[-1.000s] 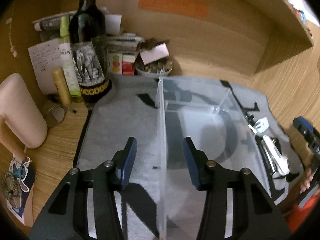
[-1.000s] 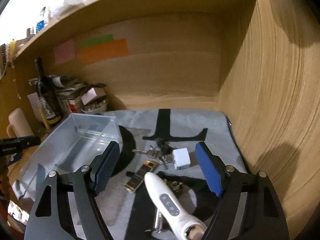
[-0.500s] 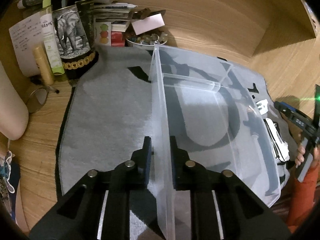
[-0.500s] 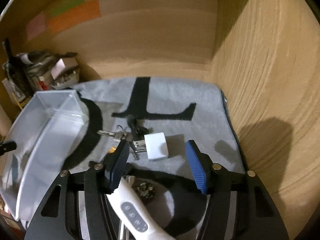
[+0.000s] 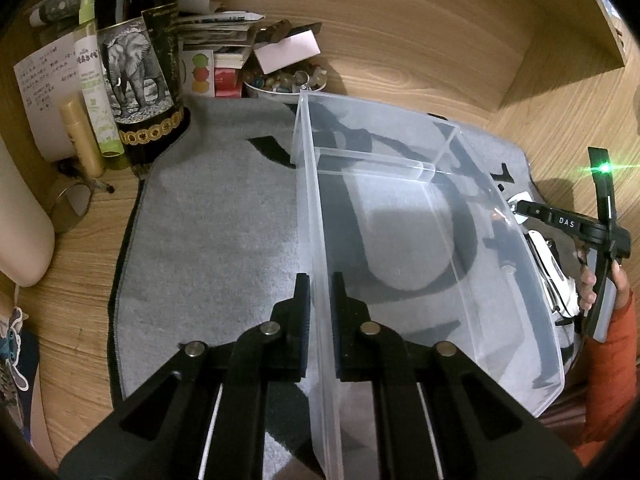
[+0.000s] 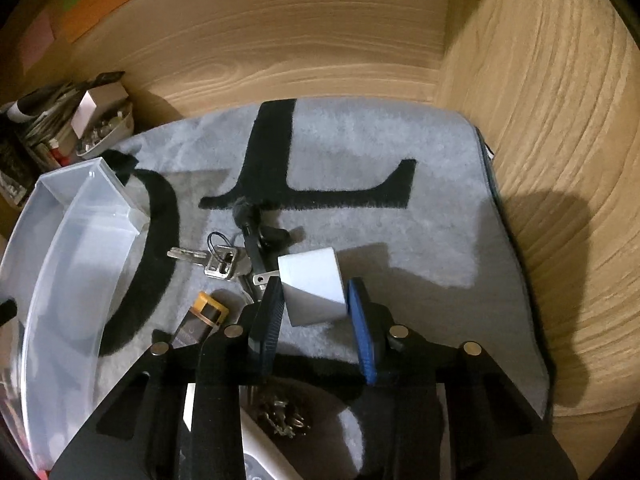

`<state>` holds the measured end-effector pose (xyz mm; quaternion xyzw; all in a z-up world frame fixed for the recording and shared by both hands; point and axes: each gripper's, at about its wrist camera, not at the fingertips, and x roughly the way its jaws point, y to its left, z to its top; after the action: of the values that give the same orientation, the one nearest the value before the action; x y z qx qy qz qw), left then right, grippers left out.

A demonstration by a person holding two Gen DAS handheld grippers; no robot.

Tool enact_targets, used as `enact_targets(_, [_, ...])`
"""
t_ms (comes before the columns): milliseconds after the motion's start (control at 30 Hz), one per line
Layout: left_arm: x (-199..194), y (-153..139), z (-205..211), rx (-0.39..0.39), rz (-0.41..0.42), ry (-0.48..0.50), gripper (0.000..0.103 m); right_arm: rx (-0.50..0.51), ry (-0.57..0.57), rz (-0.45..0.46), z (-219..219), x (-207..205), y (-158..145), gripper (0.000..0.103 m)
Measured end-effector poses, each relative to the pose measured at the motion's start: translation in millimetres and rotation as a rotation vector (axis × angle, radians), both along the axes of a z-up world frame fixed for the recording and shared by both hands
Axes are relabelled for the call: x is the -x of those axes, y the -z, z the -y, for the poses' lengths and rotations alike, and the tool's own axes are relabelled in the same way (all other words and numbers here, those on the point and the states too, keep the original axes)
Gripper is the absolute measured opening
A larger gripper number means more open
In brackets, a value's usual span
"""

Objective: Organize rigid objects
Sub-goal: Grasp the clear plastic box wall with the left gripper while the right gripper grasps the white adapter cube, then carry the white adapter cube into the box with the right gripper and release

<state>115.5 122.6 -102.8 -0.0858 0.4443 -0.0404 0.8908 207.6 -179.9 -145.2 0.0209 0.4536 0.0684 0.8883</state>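
A clear plastic bin sits on a grey mat with black letters. My left gripper is shut on the bin's near left wall. In the right wrist view the bin is at the left. My right gripper has closed around a white plug adapter on the mat, with both pads against its sides. Keys, a brown-and-orange lighter, a small metal trinket and a white remote-like device lie near it.
A wine bottle with an elephant label, a green tube, papers and a bowl of small items stand at the back left. Wooden walls close the back and right side.
My left gripper closed on the bin wall and stays there. My right gripper moved forward and down over the white adapter and narrowed until its pads met the adapter's sides.
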Motion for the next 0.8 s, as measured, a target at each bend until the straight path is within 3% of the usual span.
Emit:
enact_targets(300, [0, 0, -2, 0.009, -0.002, 0.001, 0.009, 0.004, -0.004, 0.061, -5, 14, -12, 0.026])
enact_targets(800, [0, 0, -3, 0.022, -0.001, -0.006, 0.009, -0.010, -0.114, 0.265, -52, 57, -72, 0.026])
